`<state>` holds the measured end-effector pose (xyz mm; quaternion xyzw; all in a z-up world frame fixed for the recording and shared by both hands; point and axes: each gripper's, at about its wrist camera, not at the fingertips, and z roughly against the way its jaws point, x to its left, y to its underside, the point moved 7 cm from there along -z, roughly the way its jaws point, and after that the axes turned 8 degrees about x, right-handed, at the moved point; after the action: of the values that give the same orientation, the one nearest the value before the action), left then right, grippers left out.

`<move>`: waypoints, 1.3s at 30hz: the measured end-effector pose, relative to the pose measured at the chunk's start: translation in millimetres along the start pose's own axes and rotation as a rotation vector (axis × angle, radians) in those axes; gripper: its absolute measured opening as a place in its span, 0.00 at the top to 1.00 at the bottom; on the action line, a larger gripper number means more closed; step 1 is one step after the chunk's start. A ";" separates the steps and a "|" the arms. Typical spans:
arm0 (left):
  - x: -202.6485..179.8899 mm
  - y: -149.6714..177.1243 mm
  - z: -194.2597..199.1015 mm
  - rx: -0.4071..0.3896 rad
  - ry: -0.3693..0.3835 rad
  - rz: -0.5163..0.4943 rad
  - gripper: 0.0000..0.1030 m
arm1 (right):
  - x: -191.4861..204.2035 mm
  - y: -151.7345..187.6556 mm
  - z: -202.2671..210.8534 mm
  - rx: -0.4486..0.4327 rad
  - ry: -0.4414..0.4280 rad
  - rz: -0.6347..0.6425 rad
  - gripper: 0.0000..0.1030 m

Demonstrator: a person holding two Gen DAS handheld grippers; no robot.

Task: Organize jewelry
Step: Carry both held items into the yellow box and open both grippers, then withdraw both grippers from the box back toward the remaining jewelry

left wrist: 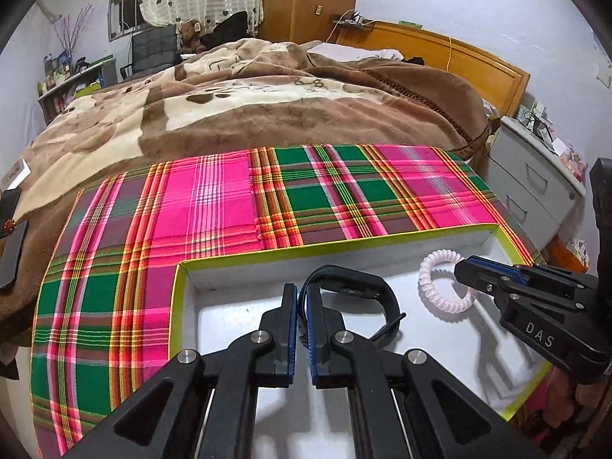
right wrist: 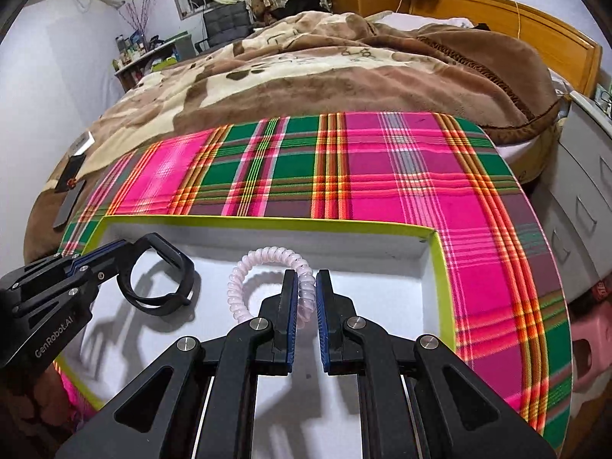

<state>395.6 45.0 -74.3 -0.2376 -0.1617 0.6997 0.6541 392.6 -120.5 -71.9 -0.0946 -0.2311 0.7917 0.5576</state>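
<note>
A black wristband (left wrist: 352,287) hangs over the white floor of a lime-edged box (left wrist: 267,255), and my left gripper (left wrist: 302,294) is shut on its strap. From the right wrist view the same wristband (right wrist: 160,271) dangles from the left gripper (right wrist: 114,248) at the left. A pale pink spiral bracelet (right wrist: 260,264) is pinched between the blue pads of my right gripper (right wrist: 306,287), which is shut on it above the box (right wrist: 267,222). In the left wrist view the bracelet (left wrist: 440,283) hangs from the right gripper (left wrist: 464,269) at the right.
The box lies on a pink and green plaid cloth (left wrist: 229,199) spread at the near edge of a bed with a brown blanket (left wrist: 267,95). A grey drawer unit (left wrist: 535,176) stands at the right. A dark phone (left wrist: 11,252) lies at the left.
</note>
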 end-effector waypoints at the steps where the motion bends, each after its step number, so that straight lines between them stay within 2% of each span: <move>1: 0.4 -0.6 0.0 -0.001 0.005 0.001 0.96 | 0.8 0.0 -1.8 0.007 0.003 0.005 0.90; 5: -0.8 -1.5 1.1 -0.008 0.025 -0.001 0.96 | 1.9 0.6 -7.1 0.028 -0.003 0.010 0.90; 7: -1.2 -1.5 2.6 -0.014 0.029 -0.004 0.96 | 2.0 0.9 -5.8 0.025 -0.002 0.011 0.87; 8: -1.2 -1.3 4.3 -0.019 0.029 -0.004 0.96 | 1.4 1.1 -4.0 0.019 -0.003 0.010 0.82; 11: -0.6 -1.2 10.3 -0.035 0.034 0.002 0.96 | 0.7 0.2 0.6 0.006 -0.007 0.004 0.81; 16: -2.6 3.4 29.9 -0.075 0.030 -0.010 0.95 | 0.0 5.0 23.7 -0.048 -0.015 -0.002 0.80; 19: -7.3 11.7 48.2 -0.106 0.029 -0.027 0.96 | 1.8 12.6 43.2 -0.091 -0.027 -0.002 0.76; 24: -15.0 30.3 78.4 -0.151 0.043 -0.042 0.95 | 9.9 37.2 78.7 -0.158 -0.039 0.014 0.72; 32: -27.0 78.1 129.6 -0.223 0.050 -0.070 0.95 | 26.1 88.5 124.0 -0.238 -0.039 0.055 0.69; 39: -30.0 121.5 160.0 -0.261 0.063 -0.061 0.96 | 35.9 136.3 149.2 -0.274 -0.033 0.070 0.68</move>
<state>207.6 17.6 -2.4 -0.3374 -0.2377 0.6446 0.6436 204.5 -163.1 -1.7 -0.1648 -0.3425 0.7733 0.5076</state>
